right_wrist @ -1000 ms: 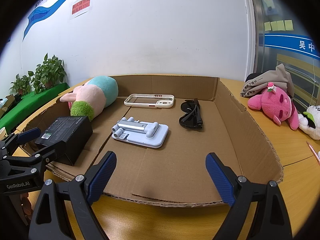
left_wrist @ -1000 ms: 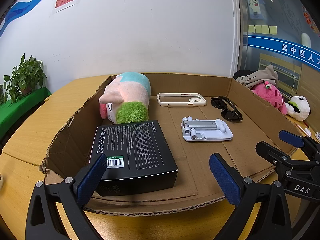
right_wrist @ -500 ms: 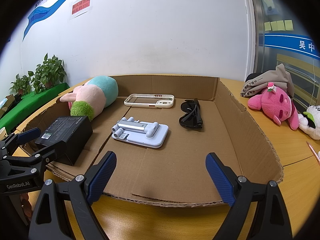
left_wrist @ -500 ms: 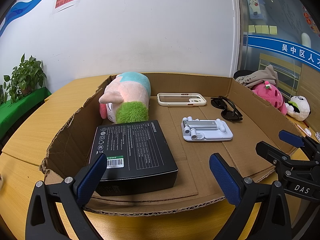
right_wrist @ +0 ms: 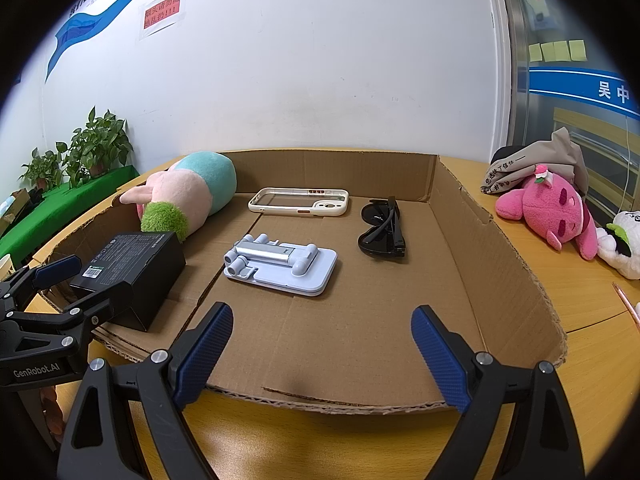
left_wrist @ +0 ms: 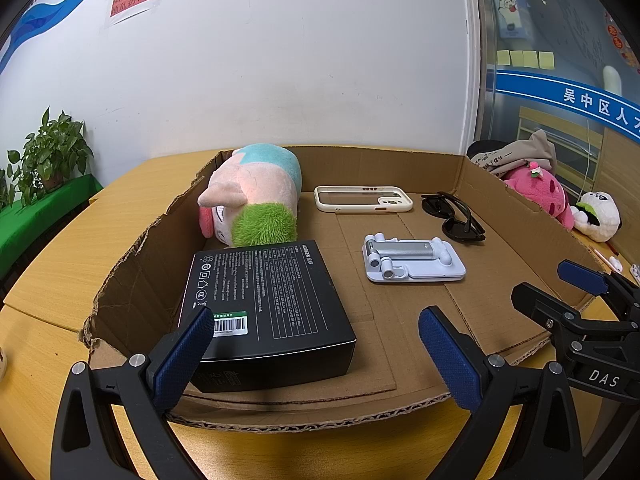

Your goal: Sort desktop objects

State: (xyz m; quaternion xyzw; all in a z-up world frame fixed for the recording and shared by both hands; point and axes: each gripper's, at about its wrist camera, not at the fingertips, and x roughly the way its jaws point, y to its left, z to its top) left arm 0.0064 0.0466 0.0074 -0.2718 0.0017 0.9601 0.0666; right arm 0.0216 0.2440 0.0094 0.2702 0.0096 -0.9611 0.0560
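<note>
A shallow cardboard tray (left_wrist: 516,216) (right_wrist: 472,232) lies on the wooden desk. In it are a black box (left_wrist: 264,300) (right_wrist: 132,264), a pink, teal and green plush (left_wrist: 256,196) (right_wrist: 188,196), a cream phone case (left_wrist: 362,200) (right_wrist: 298,202), black sunglasses (left_wrist: 454,218) (right_wrist: 382,230) and a pale blue phone stand (left_wrist: 412,260) (right_wrist: 280,262). My left gripper (left_wrist: 316,352) is open and empty just before the black box. My right gripper (right_wrist: 322,348) is open and empty at the tray's front edge.
A pink plush (left_wrist: 538,194) (right_wrist: 556,208), a white plush (left_wrist: 598,216) (right_wrist: 624,244) and a grey cloth bag (right_wrist: 532,164) lie on the desk right of the tray. Potted plants (left_wrist: 48,156) (right_wrist: 96,148) stand at the far left.
</note>
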